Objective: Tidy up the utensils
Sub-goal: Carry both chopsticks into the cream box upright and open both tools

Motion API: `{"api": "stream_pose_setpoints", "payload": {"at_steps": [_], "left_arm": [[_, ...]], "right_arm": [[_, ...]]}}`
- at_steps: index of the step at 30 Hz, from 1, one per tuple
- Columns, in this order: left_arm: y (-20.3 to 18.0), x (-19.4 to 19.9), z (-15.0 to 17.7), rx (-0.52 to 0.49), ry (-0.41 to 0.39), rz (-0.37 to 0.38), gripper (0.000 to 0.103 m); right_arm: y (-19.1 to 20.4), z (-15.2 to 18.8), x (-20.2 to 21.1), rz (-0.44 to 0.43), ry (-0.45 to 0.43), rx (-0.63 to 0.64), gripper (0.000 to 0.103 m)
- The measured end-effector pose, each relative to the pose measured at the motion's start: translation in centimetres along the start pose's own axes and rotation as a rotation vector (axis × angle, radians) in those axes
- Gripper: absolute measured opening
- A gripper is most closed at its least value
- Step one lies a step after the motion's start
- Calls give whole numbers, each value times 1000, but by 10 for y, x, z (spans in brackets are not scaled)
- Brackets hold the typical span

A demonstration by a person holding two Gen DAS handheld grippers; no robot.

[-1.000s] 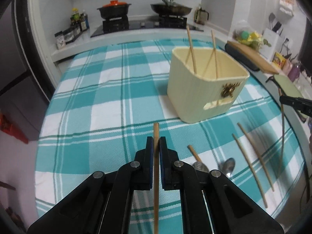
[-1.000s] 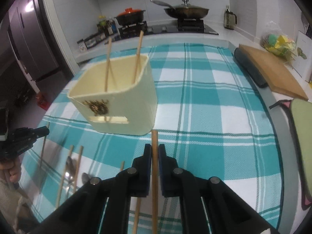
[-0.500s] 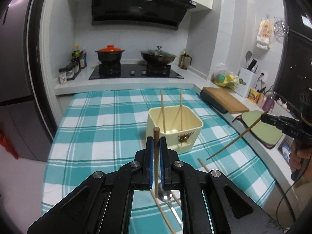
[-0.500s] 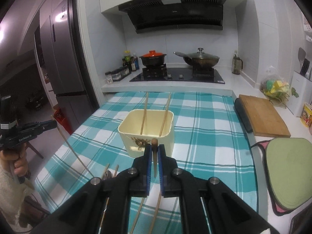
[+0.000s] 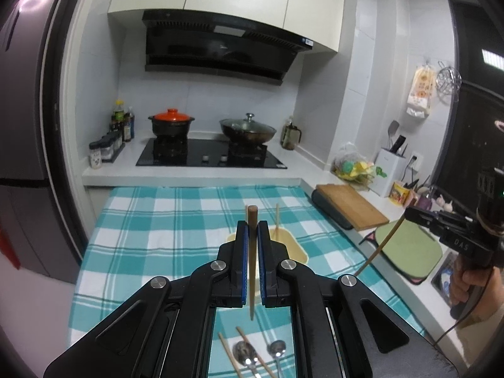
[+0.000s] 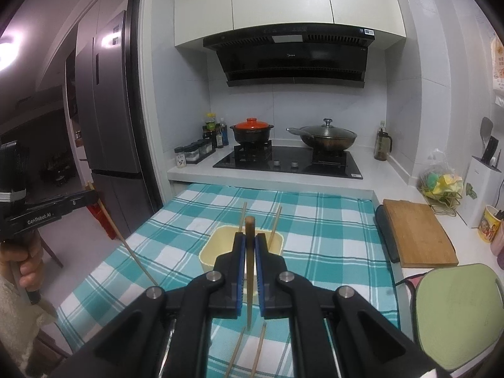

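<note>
Two chopsticks are off the table now: left gripper (image 5: 251, 230) has its jaws clamped on one brown wooden chopstick (image 5: 251, 267), right gripper (image 6: 249, 242) on another brown chopstick (image 6: 249, 271). Both got lifted high since a second ago, so dropping them into the cream square plastic holder (image 6: 211, 252) looks next. Jaws hide most of the holder; loose chopsticks and metal spoons (image 5: 245, 354) on the teal checked tablecloth (image 5: 157, 220) are cut off.

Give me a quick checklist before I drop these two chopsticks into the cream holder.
1. Left gripper shut on left chopstick: ok.
2. Right gripper shut on right chopstick: ok.
3. Cream holder upright on the checked cloth: ok.
4. Room inside beside the two chopsticks already standing there: cannot tell.
5. Held tips above the holder's rim: cannot tell.
</note>
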State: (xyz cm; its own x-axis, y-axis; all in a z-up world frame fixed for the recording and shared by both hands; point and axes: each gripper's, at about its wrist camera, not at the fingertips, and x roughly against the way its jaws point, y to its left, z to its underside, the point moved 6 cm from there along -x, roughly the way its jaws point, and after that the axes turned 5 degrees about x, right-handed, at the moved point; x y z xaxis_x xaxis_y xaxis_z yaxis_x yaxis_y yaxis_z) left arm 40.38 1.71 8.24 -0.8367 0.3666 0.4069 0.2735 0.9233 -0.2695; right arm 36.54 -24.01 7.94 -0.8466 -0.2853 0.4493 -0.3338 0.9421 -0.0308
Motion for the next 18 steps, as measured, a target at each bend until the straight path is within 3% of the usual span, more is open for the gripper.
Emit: {"api": "stream_pose_setpoints", "payload": {"at_steps": [9,12,18], "left_arm": [[-21,-53,-55,29,-72,-9,4],[-25,-88,-53,25,-29,-31,4],[-28,-157,-24,33,118,-52,4]], "right_arm": [[-3,-66,-31,25,-97,28,6],[-10,-71,-54,30,-98,19,6],[-26,-54,-116,-15,23,-51,6]]}}
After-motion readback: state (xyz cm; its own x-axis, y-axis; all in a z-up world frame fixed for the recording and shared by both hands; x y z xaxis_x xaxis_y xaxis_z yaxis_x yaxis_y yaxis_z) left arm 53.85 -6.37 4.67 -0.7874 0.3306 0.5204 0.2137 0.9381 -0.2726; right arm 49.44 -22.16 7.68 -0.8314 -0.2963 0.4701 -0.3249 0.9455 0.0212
